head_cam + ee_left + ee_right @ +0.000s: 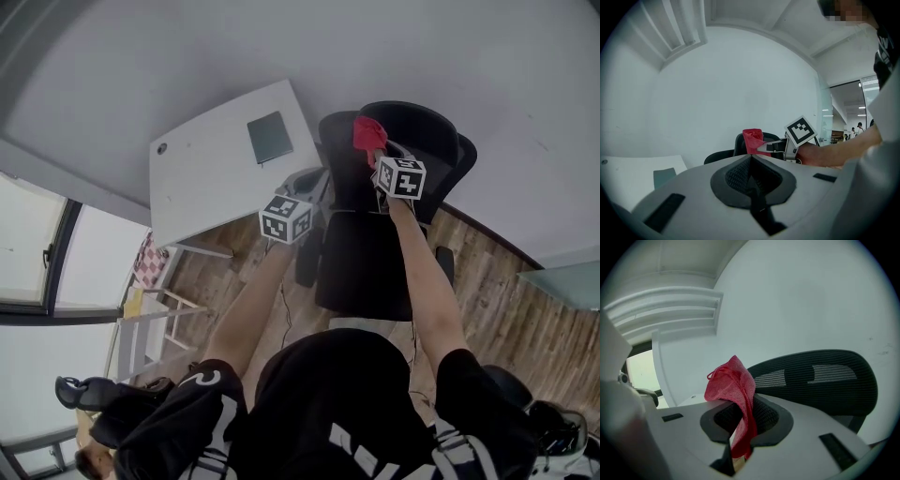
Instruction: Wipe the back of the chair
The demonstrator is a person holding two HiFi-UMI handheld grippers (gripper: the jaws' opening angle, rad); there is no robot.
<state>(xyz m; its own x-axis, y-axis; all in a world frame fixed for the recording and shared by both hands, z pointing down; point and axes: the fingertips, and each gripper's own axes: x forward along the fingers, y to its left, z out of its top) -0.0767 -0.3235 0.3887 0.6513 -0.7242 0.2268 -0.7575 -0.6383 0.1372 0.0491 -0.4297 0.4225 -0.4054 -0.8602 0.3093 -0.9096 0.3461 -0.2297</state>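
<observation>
Overhead, in the head view, both arms reach forward; the right one is nearly straight and carries the right gripper [378,157] over the black chair [364,258], whose seat lies toward the person and whose chair back [433,134] stands on the far side; the red cloth [368,132] sticks out ahead of the jaws, at the top of that back, though contact cannot be judged. The left arm is bent, with the left gripper [307,181] lower, between the chair and a white table [208,178] bearing a dark pad [270,137].

Only the left gripper view shows its own jaws pressed together with nothing between them; beyond them sit the other tool and its cloth [753,140].

Closer in, the right gripper view shows the jaws clamped on the cloth [735,390]; its long axis runs upright, bunched end uppermost; the mesh back [825,378] stretches crosswise behind.
</observation>
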